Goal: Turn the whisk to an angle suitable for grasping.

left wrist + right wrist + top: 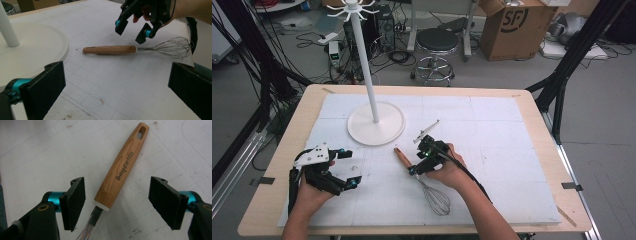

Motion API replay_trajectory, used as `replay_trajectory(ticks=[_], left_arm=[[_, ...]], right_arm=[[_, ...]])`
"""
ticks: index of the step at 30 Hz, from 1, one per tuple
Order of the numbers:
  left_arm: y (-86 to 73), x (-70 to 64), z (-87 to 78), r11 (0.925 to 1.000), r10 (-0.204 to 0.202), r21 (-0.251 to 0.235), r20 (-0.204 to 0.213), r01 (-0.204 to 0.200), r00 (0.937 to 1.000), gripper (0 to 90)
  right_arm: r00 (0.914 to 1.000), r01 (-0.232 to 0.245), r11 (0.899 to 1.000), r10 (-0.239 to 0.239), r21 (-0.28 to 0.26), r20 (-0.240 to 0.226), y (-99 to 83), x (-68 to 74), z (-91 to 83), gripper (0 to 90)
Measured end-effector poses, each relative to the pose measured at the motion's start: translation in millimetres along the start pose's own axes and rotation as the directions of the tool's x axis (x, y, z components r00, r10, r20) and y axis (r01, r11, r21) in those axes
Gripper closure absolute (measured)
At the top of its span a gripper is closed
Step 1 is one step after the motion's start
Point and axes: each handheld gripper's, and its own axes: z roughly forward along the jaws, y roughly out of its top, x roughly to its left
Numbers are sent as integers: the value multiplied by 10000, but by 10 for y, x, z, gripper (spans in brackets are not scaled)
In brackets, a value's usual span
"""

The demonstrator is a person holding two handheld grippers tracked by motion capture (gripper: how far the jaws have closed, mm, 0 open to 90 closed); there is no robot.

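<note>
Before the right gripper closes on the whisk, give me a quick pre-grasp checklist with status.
1. Right gripper jaws open: ok, wide apart in the right gripper view.
2. Whisk between the jaws: ok, the lower end of the wooden handle and the metal neck sit in the gap.
3. Jaws down at handle level: cannot tell; in the left gripper view the right gripper appears to hang just above the whisk.
4. Whisk lying free on the table: ok, flat, nothing on or against it.
5. Left gripper out of the way: ok, open and off to the side, apart from the whisk.
6. Stand clear of the whisk: ok, its base is apart from the handle tip.
</note>
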Motion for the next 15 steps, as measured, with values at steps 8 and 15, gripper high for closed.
replay_trajectory(ticks=[8, 15], left_arm=[[-1, 4, -3, 10000, 8, 1, -16, -8, 10000, 17], [-2, 5, -6, 10000, 2, -21, -23, -2, 10000, 17]], right_arm=[[9996, -41, 9972, 60, 742, -261, 1, 11, 148, 381], [9994, 300, 9914, -277, 1278, -191, 23, 75, 230, 473]])
